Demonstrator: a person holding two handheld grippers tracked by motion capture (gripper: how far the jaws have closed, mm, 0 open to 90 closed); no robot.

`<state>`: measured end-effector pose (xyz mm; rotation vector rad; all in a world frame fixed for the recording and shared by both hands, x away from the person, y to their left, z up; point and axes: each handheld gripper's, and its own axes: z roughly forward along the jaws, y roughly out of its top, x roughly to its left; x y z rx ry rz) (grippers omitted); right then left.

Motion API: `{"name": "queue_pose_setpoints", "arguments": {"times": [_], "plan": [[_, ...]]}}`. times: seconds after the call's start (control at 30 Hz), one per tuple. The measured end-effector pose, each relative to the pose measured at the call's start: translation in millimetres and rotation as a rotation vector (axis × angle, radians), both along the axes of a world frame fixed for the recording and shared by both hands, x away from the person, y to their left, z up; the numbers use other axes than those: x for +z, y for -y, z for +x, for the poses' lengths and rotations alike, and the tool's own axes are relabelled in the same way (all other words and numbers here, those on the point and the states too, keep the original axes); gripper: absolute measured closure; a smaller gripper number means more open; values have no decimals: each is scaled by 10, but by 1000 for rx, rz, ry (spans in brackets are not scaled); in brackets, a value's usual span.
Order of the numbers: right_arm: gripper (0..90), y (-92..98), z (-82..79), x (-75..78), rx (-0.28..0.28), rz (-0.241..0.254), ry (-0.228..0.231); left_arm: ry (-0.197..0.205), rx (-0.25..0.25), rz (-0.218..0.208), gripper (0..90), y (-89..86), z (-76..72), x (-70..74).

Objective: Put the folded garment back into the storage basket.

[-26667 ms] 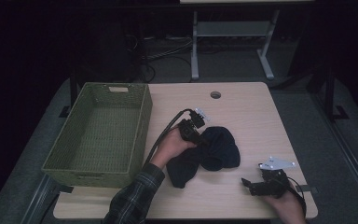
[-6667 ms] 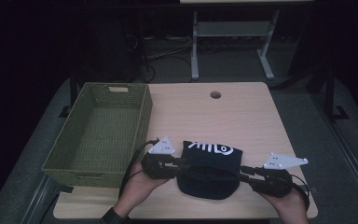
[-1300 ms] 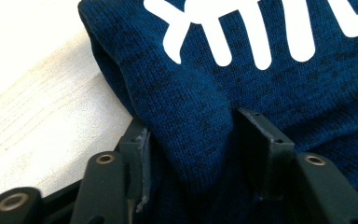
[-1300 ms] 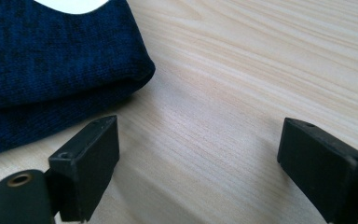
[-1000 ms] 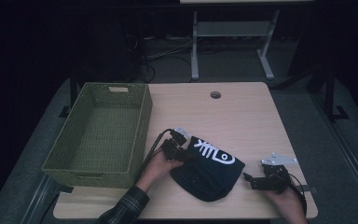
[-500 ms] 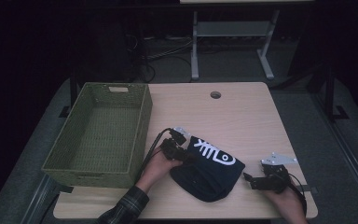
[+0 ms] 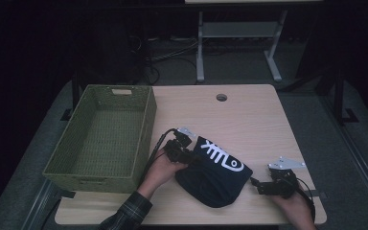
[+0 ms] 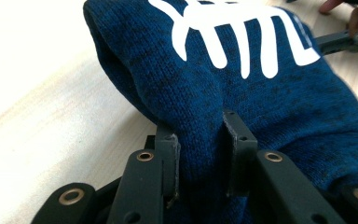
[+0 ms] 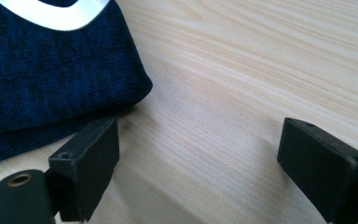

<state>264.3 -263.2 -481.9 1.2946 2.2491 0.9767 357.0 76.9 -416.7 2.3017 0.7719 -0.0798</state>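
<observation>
One dark blue knitted garment (image 7: 214, 175) with a white printed design lies folded on the one pale wooden table (image 7: 249, 120), between the two black two-jaw grippers. The left gripper (image 7: 188, 154) sits at the garment's upper left corner; in the left gripper view its jaws have just been closing and now pinch a raised fold of the blue knit (image 8: 242, 107) between their pads, the cloth bunched up in the narrow gap, so it grips the garment. From that pinch the cloth spreads away ahead of the jaws, the white lettering lying beyond the fold. The one hand in a plaid sleeve (image 7: 159, 171) holds this gripper from below. The right gripper (image 7: 256, 186) rests low on the table at the garment's lower right edge, just beside the cloth; in the right gripper view its two jaws stand wide apart with bare wood between them, and the folded edge of the garment (image 9: 51, 79) lies just past its left jaw, near it, nothing held. One green woven rectangular basket (image 7: 100, 139) stands on the far side of the left gripper from the garment, near the gripper's cable
</observation>
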Motion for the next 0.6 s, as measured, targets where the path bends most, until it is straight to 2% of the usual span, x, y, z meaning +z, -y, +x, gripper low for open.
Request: {"name": "queue_pose_setpoints", "arguments": {"times": [0.3,0.6], "plan": [[125,0,1,0,0,1,-2,30,-14,-25,719,-50,-54,212],[125,0,1,0,0,1,0,43,-9,-50,720,-103,-79,340]]}}
